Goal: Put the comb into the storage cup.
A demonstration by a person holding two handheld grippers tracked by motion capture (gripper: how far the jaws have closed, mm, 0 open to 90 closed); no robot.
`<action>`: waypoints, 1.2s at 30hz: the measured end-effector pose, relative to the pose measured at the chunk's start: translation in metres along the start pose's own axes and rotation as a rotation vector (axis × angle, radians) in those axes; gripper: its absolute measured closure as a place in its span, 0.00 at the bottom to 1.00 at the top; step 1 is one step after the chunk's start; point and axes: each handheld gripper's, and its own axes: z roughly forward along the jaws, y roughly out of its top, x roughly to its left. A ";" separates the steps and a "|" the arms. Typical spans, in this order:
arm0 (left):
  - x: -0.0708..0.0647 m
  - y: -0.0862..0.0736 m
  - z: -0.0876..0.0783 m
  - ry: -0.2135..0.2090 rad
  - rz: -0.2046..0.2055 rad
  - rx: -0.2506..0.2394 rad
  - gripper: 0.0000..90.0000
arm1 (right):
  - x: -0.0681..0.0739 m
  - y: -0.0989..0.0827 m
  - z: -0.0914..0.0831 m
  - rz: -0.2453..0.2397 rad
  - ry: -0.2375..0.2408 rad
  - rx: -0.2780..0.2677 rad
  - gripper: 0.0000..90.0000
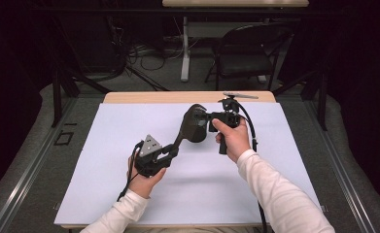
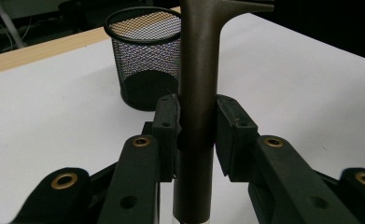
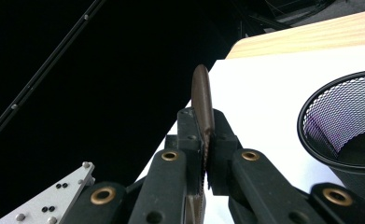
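- One dark brown spatula-like utensil is held above the white tabletop, roughly over its middle and a little toward the far edge; it slants from the left gripper up toward the right gripper.
- One black mesh cup stands on the tabletop beneath the utensil's upper end, nearer the far edge than the near one.
- Two grippers are in use, one in each hand.
- The left gripper clamps the utensil's round handle; both pads press on its sides, and the mesh cup stands just behind.
- The right gripper is clenched on the utensil's thin blade, seen edge-on between the pads, with the cup's rim beside it.
- One wooden strip of table runs along the far edge.
- One folding chair stands on the floor beyond the table.
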 end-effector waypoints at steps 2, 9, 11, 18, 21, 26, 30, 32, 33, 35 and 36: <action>0.000 0.000 0.000 0.000 -0.002 -0.002 0.79 | 0.000 0.000 0.000 0.000 0.000 0.001 0.96; 0.000 0.000 0.000 -0.003 -0.005 -0.005 0.75 | -0.001 0.000 0.000 0.006 0.002 0.002 0.96; 0.000 0.000 0.000 -0.004 -0.007 -0.008 0.74 | -0.001 0.000 0.000 0.002 0.001 0.002 0.96; 0.001 0.000 0.001 -0.010 -0.017 -0.009 0.66 | -0.001 0.000 0.000 0.006 0.001 -0.003 0.96; 0.002 0.000 0.001 -0.010 -0.023 -0.012 0.62 | -0.002 0.000 0.000 0.007 0.000 -0.002 0.96; 0.002 0.000 0.001 0.000 -0.026 -0.018 0.55 | -0.002 0.001 -0.001 0.010 0.000 -0.005 0.96; 0.003 0.000 0.002 0.000 -0.031 -0.021 0.50 | -0.002 0.001 -0.002 0.009 -0.002 -0.010 0.96; 0.003 0.000 0.002 0.002 -0.030 -0.027 0.47 | -0.002 0.001 -0.002 0.011 -0.003 -0.011 0.96; 0.003 0.000 0.002 0.003 -0.028 -0.029 0.46 | -0.002 0.001 -0.002 0.011 -0.003 -0.012 0.96; 0.003 0.000 0.001 0.005 -0.028 -0.037 0.44 | -0.002 0.002 -0.003 0.008 -0.005 -0.012 0.96; 0.003 0.000 0.001 0.007 -0.029 -0.038 0.42 | -0.002 0.002 -0.003 0.008 -0.006 -0.012 0.96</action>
